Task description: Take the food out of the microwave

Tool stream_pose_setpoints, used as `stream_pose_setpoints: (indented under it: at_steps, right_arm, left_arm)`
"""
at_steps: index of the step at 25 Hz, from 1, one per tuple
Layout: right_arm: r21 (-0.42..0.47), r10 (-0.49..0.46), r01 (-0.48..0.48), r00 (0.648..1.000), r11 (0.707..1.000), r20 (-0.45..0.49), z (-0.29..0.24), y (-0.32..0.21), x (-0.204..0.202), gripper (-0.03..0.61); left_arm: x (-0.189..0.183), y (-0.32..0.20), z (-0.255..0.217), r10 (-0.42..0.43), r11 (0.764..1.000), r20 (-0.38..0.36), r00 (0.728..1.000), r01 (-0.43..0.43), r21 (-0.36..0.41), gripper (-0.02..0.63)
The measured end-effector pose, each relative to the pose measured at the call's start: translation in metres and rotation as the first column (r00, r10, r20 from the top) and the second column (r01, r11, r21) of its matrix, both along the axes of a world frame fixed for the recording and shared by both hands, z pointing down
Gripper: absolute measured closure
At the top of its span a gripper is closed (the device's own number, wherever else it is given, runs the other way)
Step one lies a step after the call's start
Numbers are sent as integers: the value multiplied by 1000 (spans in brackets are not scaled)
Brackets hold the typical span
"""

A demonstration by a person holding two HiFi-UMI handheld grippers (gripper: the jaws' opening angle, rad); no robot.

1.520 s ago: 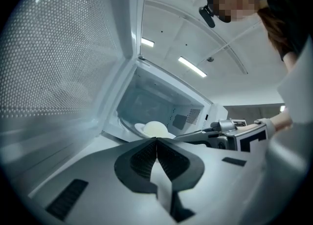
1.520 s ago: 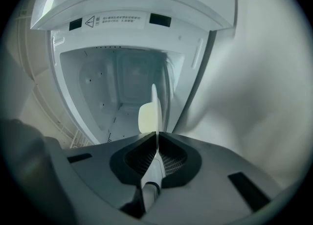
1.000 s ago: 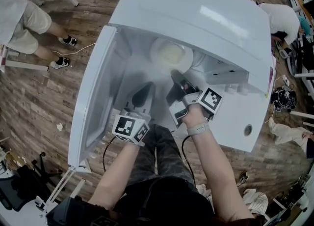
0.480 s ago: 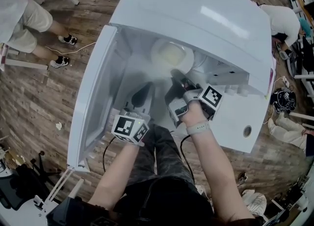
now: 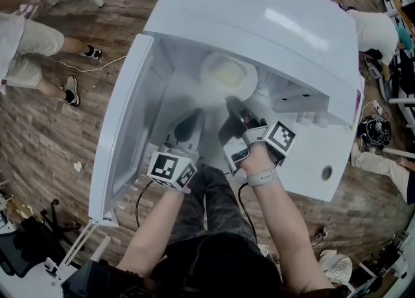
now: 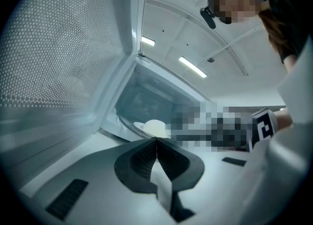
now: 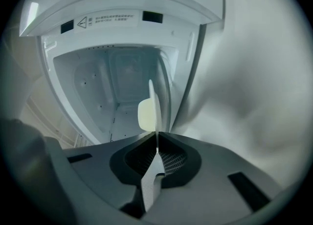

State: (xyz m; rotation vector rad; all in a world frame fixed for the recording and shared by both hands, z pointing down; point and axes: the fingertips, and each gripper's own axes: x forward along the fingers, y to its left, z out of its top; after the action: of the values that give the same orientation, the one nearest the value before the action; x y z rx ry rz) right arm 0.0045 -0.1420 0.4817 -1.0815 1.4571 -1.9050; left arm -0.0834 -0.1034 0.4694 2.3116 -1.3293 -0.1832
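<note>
Since the right gripper [image 5: 231,101] bites only the near rim of the plate [image 5: 209,73], with its jaws having just been closing to a narrow pinch on that thin edge, the likeliest trouble is a tilt. The far side of the plate could sag as it is drawn out, and the pale mound of food [image 5: 228,70] could slide off toward the back of the cavity. A shallow hold may also slip off the smooth rim. A hasty pull could knock the plate against the front lip of the microwave [image 5: 259,18].

The plate sits on the cavity floor, toward the back and about midway between the side walls. The door [image 5: 123,135] is swung wide at the left edge.

The right forearm reaches straight into the opening with the gripper pointing slightly downward. It is rolled so that one jaw lies above the rim and one below, and the plate shows edge-on in the right gripper view.

The left gripper [image 5: 193,119] waits at the front edge of the cavity on the door side, pointing roughly level. Its claw is closed on nothing, and it is apart from the plate.
</note>
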Motion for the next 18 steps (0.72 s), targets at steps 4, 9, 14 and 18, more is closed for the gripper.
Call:
stream_pose_setpoints:
  at_steps: [4, 9, 14, 18]
  right_arm:
    - [65, 4, -5, 1000, 998, 13, -2, 4, 0, 551]
    - [151, -14, 13, 1000, 989, 9, 1, 11, 5, 552]
    - [203, -50, 51, 999, 978, -9, -2, 17, 9, 552]
    - [226, -93, 92, 996, 970, -4, -6, 26, 5, 552]
  left_arm:
    - [0, 0, 0, 0, 1000, -3, 1000, 0, 0, 604]
    - [0, 0, 0, 11, 1000, 4, 1000, -11, 3, 604]
    - [-2, 0, -1, 18, 1000, 14, 1000, -18, 4, 604]
    - [-4, 4, 0, 26, 1000, 21, 999, -26, 4, 604]
